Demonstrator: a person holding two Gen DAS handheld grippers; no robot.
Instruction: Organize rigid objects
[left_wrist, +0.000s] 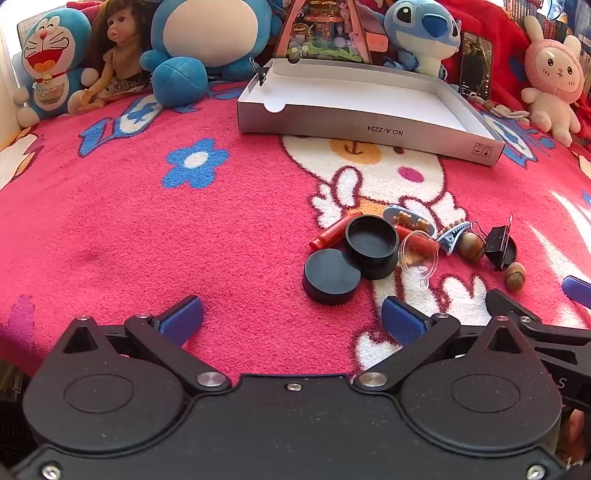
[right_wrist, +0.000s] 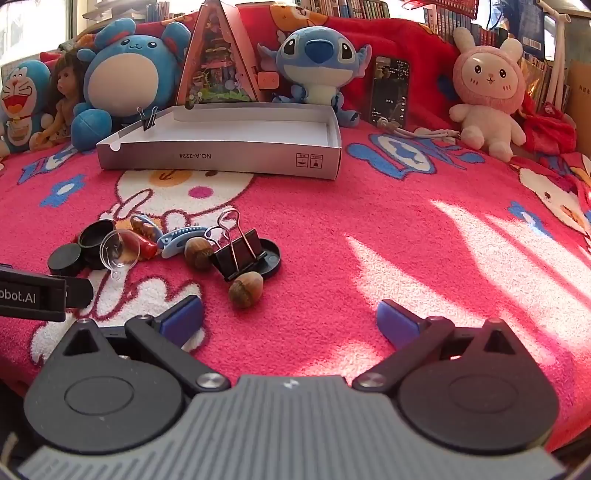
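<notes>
Small hard things: a little pile lies on the pink blanket (left_wrist: 229, 229), in front of the box, at about 2 o'clock from the left claw and 10 o'clock from the right claw.
Black cap (left_wrist: 331, 276): flat side up, at the near left edge of the pile, touching the black cup.
Black cup (left_wrist: 372, 245): round and open on top, just behind the cap.
Red tube (left_wrist: 334, 232): lies on its side behind the cup, partly hidden by it.
Clear scoop (left_wrist: 420, 257): see-through, tipped on its side against the right of the cup.
Blue hair clips (right_wrist: 177, 238): two of them, one with little bears on it, behind the scoop.
Nuts: one brown nut (right_wrist: 198, 252) sits just left of the big black clip; another nut (right_wrist: 245, 289) sits alone at the near edge of the pile.
Big black clip (right_wrist: 238, 254): its wire handles stick up, and it rests partly on a flat black lid (right_wrist: 272, 256).
White box (right_wrist: 258, 157): low and open on top, at 12 o'clock from the pile, well apart from it.
Small clip (right_wrist: 147, 118): pinched on the box's back left corner.
Soft toys: blue ones, a doll and a pink bunny (right_wrist: 487, 96) sit in a row behind the box.
Phone (right_wrist: 389, 90): stands between the blue toy and the bunny.
Left claw (left_wrist: 291, 319): spread wide, nothing between its blue pads, tipped down over the blanket near the cap.
Right claw (right_wrist: 290, 319): spread wide too, holding nothing, tipped down just right of the near nut.
</notes>
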